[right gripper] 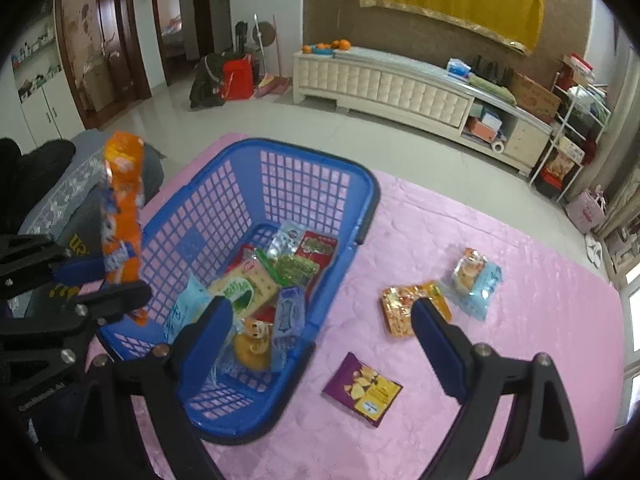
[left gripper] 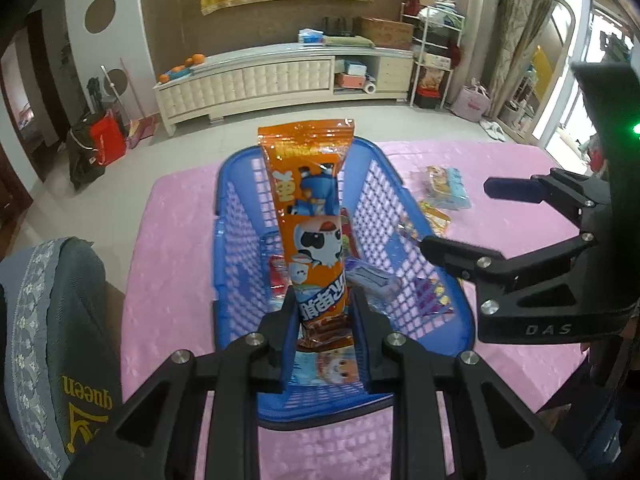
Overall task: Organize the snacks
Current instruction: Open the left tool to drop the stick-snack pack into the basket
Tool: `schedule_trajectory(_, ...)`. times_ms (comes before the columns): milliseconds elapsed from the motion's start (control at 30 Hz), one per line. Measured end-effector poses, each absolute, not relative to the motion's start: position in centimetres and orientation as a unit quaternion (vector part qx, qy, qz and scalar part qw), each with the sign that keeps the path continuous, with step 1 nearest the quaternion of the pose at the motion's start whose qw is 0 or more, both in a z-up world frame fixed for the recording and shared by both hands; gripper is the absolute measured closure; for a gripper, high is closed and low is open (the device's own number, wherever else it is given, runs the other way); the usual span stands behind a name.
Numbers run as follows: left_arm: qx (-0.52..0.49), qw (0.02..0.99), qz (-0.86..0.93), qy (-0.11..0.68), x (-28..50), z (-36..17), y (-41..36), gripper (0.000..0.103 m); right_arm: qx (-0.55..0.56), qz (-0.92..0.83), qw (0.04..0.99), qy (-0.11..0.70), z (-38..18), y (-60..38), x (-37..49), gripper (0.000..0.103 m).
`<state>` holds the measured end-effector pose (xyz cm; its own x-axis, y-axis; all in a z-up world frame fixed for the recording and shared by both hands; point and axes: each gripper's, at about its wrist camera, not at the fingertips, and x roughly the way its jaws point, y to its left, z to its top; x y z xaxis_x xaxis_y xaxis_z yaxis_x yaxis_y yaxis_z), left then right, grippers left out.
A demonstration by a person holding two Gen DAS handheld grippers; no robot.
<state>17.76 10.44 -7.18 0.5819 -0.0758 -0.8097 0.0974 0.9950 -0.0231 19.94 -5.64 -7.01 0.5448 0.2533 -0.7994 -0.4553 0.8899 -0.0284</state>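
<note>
In the left wrist view, the left gripper (left gripper: 320,312) is closed on the lower end of an orange packet (left gripper: 314,216), which is held upright between its pads. Just beyond the fingers a blue basket (left gripper: 236,216) is seen on a pink cloth (left gripper: 168,280), with several snacks inside it, mostly hidden behind the packet. To the right the right gripper (left gripper: 460,216) is seen with its jaws wide apart and nothing between them. Past its fingers, 2 or 3 snacks (left gripper: 444,188) lie on the cloth; the count cannot be told for sure here.

In the right wrist view, the right gripper (right gripper: 320,320) is spread wide and holds nothing. Its left finger (right gripper: 208,336) is seen over the basket's (right gripper: 320,156) near end, its right finger (right gripper: 440,344) over the cloth (right gripper: 520,360). Under and ahead of the left finger, a heap of snacks (right gripper: 260,280) lies in the basket. Between the fingers a purple packet (right gripper: 362,390) lies on the cloth. Just ahead of the right fingertip an orange-gold packet (right gripper: 400,308) lies flat, and beyond it a light blue packet (right gripper: 476,284). At far left the left gripper (right gripper: 96,280) is seen clamped on the orange packet (right gripper: 122,208), beside the basket's left wall.
</note>
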Motion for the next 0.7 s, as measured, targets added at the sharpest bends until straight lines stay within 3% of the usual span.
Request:
schedule_trajectory(533,0.022,0.864,-0.067,0.498,19.0,-9.8,7.1,0.081,-0.075,0.170,0.880,0.438,-7.3,-11.4,18.8,0.010)
schedule_trajectory(567,0.023,0.863,-0.062,0.502,19.1,-10.0,7.1,0.078,-0.074,0.169,0.880,0.439,-7.3,-11.5,18.7,0.010)
schedule_trajectory(667,0.017,0.862,-0.048,0.505,19.2,-9.9,7.2,0.039,-0.070,0.171,0.878,0.442,-7.2,-11.9,18.5,0.010)
schedule_trajectory(700,0.012,0.865,-0.048,0.499,19.0,-9.6,7.4,0.038,-0.069,0.171,0.879,0.441,-7.1,-12.2,18.3,0.010)
